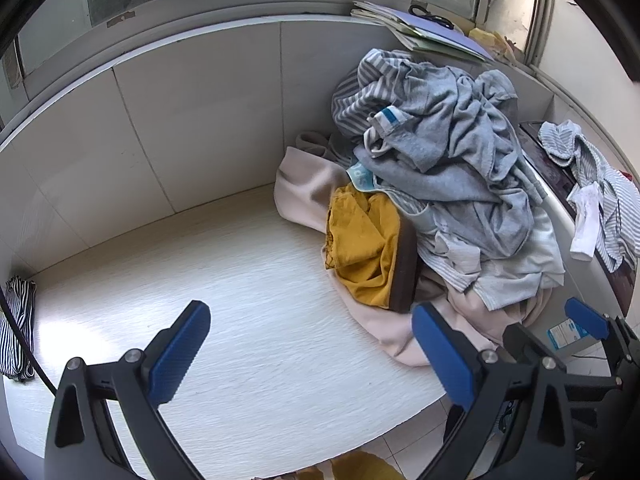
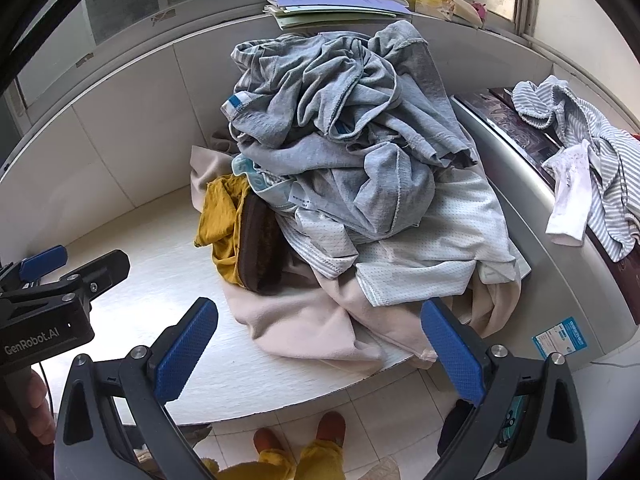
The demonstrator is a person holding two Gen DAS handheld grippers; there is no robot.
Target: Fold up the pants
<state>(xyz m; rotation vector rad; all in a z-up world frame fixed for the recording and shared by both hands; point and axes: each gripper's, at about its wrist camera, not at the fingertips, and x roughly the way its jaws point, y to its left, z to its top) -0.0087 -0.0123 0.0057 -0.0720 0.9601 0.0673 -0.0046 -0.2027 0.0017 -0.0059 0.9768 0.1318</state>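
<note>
A heap of crumpled laundry (image 1: 448, 168) (image 2: 352, 152) lies on the right part of the white table (image 1: 240, 300) (image 2: 140, 264). Grey garments sit on top, over a white mesh piece (image 2: 432, 240). A mustard-yellow garment with a brown waistband (image 1: 360, 240) (image 2: 222, 216) shows on the left side, and a pale pink garment (image 1: 304, 184) (image 2: 304, 320) spreads out underneath. I cannot tell which pieces are pants. My left gripper (image 1: 312, 312) is open above bare table, left of the heap. My right gripper (image 2: 319, 306) is open over the pink cloth's front edge, holding nothing.
A washing machine (image 2: 520, 184) stands right of the table, with striped clothing (image 2: 600, 152) and a white sock (image 2: 568, 200) on its lid. Papers and scissors (image 2: 332, 4) lie on the window ledge. A black-and-white striped cloth (image 1: 18, 320) sits far left. A person's feet (image 2: 300, 432) stand on the tiled floor.
</note>
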